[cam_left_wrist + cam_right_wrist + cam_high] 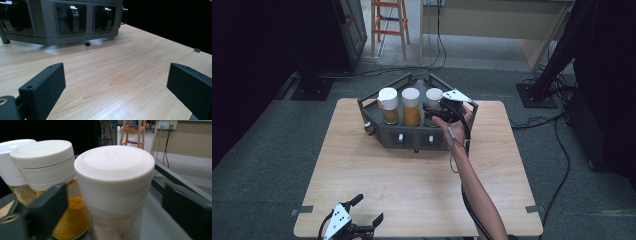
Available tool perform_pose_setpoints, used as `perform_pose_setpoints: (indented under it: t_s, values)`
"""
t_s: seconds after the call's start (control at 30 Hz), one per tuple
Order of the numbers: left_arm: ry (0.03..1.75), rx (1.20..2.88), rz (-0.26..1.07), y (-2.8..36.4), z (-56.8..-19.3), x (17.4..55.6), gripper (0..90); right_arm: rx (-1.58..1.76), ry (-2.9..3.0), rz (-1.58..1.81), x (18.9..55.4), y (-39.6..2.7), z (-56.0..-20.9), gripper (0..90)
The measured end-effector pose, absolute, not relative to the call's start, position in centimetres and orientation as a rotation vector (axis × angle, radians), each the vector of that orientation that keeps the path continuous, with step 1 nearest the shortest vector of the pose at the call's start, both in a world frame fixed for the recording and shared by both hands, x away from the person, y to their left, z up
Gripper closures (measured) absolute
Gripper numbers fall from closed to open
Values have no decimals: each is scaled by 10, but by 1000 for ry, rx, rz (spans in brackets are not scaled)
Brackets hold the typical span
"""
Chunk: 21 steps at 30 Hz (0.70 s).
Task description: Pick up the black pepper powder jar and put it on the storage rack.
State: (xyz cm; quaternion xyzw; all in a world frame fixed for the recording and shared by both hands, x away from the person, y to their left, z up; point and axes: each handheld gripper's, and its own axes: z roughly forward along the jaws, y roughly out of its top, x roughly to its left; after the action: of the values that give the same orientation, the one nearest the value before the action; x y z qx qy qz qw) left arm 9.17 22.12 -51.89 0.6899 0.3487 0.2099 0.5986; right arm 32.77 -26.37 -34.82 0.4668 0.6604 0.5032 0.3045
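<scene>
White-capped jars stand in a row in the grey rack (382,134) at upper centre of the high view. The rightmost jar (115,192) sits between the spread jaws of the right tool (439,111), unpinched, so it looks either just set down or not yet gripped. The arm is stretched forward. The left tool (368,210) is held spread, low over the surface (412,185), at lower left.

Light wooden tabletop (412,180) sits bare up front, an orange wooden stepladder (389,22) stands far back on the grey floor, and black cables (557,150) trail right (loosely looped).
</scene>
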Motion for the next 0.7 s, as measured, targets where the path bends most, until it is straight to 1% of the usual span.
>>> perform_pose_setpoints:
  t_s: [0.7]
  values:
    - [808,1603,489,221,-519,92,19,1190,1737,1437,294,-283,-351,13]
